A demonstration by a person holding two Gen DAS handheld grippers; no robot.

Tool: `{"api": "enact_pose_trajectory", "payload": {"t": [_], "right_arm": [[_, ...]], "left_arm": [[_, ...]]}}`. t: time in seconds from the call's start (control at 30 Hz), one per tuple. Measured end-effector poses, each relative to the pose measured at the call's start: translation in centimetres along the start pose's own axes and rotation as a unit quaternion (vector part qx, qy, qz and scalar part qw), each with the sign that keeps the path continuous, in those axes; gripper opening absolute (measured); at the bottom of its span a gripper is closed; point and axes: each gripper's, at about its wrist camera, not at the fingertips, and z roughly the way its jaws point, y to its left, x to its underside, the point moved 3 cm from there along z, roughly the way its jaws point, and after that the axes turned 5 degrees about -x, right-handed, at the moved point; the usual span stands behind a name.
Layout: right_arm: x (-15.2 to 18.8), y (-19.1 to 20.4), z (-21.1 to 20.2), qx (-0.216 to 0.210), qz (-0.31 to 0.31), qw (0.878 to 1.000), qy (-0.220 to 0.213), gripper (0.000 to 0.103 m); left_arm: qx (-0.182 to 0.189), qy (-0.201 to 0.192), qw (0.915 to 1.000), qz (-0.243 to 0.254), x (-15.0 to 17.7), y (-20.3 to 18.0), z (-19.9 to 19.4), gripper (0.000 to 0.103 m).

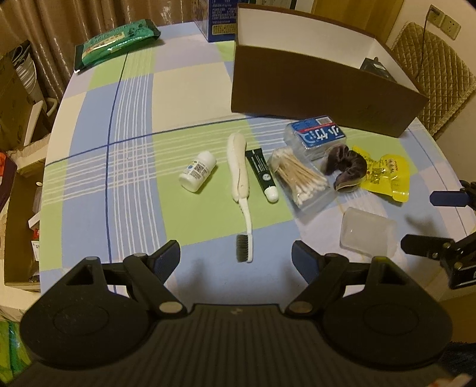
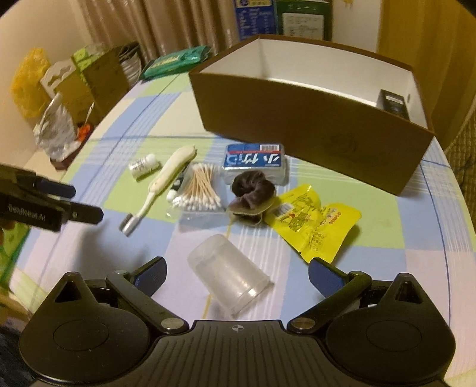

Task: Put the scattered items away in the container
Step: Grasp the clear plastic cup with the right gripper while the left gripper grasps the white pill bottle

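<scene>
A brown box (image 1: pixel 315 92) (image 2: pixel 303 131) with a white inside stands at the back of the checked table; a dark item (image 2: pixel 392 104) stands in its right end. In front lie a white pill bottle (image 1: pixel 197 171), a white folding toothbrush (image 1: pixel 239 184), a green tube (image 1: pixel 263 175), a bag of cotton swabs (image 1: pixel 300 178), a blue tissue pack (image 1: pixel 316 137), a dark scrunchie (image 1: pixel 345 166), a yellow packet (image 1: pixel 383 174) and a clear plastic cup (image 2: pixel 229 281). My left gripper (image 1: pixel 236 257) is open, just short of the toothbrush head. My right gripper (image 2: pixel 238 278) is open with the cup lying between its fingers.
A green wipes pack (image 1: pixel 116 43) and a blue carton (image 1: pixel 221 20) sit at the table's far edge. Cardboard boxes (image 1: pixel 17 119) and bags stand beyond the left edge. A quilted chair (image 1: pixel 431 77) is behind the box on the right.
</scene>
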Motion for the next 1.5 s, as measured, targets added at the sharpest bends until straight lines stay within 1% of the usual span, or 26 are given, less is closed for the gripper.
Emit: {"api": "enact_pose_trajectory", "payload": {"t": [0.3,0.53,0.73,0.8,0.9,1.1,1.27,1.4,1.47,1.5], "right_arm": [[0.3,0.0,2.4,-0.014,-0.062,0.998,0.021,0.076],[0.0,0.8,4.5,-0.024,-0.124,0.991,0.042,0.070],[0.1,1.1,6.4,-0.031,-0.136,0.989,0.054,0.068],[0.3,1.0,6.9,-0.027,-0.136,0.988,0.060,0.060],[0.6,0.7,7.2,-0.022,-0.130,0.989,0.066,0.053],[1.6,-0.5,5.8,-0.023,-0.091,0.993,0.077,0.052],[3.1,-2.7,3.9,0.000,-0.038,0.996,0.081,0.052],[4.2,-4.4,2.4,0.027,0.001,0.996,0.084,0.052],[4.8,-5.2,1.8,0.045,0.018,0.995,0.084,0.052],[5.1,-5.7,1.4,0.054,0.030,0.995,0.083,0.052]], "left_arm": [[-0.004,0.008,1.0000,-0.002,0.2,0.3,1.4,0.079],[-0.006,0.011,0.9999,0.001,0.2,0.7,2.4,0.079],[-0.009,0.005,0.9999,0.006,-0.1,1.1,3.0,0.079],[-0.008,0.005,0.9999,0.008,-0.1,1.2,3.2,0.079],[-0.007,0.004,0.9999,0.015,-0.3,1.3,3.5,0.079],[-0.005,0.002,0.9993,0.036,-0.6,1.5,4.3,0.079],[-0.002,-0.005,0.9983,0.059,-1.5,2.0,5.0,0.079],[0.005,-0.020,0.9964,0.082,-2.8,2.5,5.6,0.078],[0.007,-0.024,0.9951,0.096,-3.6,2.8,6.3,0.073],[0.006,-0.023,0.9945,0.102,-3.9,3.0,6.6,0.072]]}}
